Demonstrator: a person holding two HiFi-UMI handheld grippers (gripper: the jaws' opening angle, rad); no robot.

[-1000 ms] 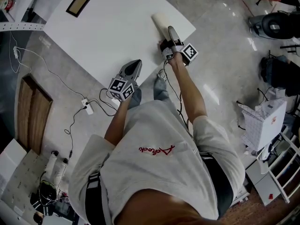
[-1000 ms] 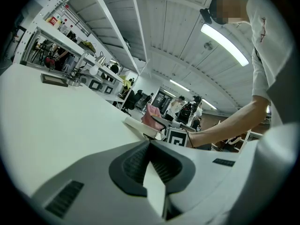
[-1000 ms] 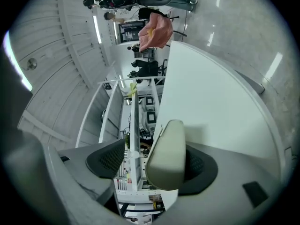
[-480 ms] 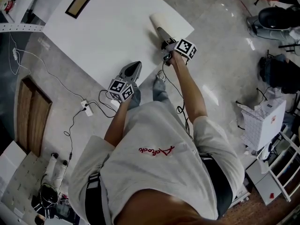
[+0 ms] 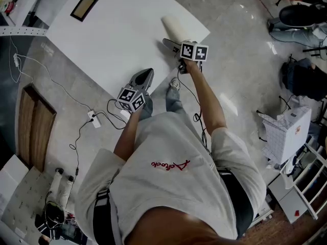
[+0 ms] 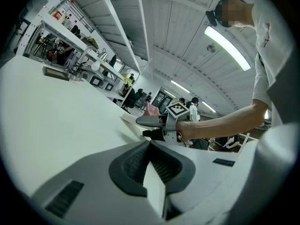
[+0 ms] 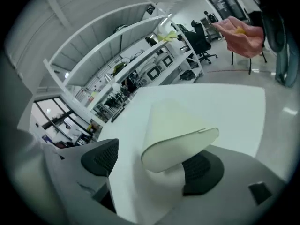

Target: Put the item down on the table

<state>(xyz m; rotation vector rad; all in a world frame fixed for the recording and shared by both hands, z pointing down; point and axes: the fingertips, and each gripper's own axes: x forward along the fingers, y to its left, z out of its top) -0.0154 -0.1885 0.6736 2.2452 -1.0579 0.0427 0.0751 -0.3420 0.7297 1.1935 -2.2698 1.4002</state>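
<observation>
The cream-coloured item (image 5: 173, 24), a rolled, cone-like piece, lies on its side on the white table (image 5: 117, 29), close to the table's near corner. In the right gripper view the item (image 7: 176, 130) sits on the tabletop between the two dark pads; one pad stands clear of it, and the item hides part of the other. The right gripper (image 5: 172, 44) reaches over that corner of the table; its jaws have just been opening and now stand wide apart, released, with the item between them but not squeezed. The left gripper (image 5: 145, 75) hangs at the table's near edge, well along from the item, with its jaws pressed together on nothing. A dark framed rectangle (image 5: 84, 6) lies flat at the table's far side.
</observation>
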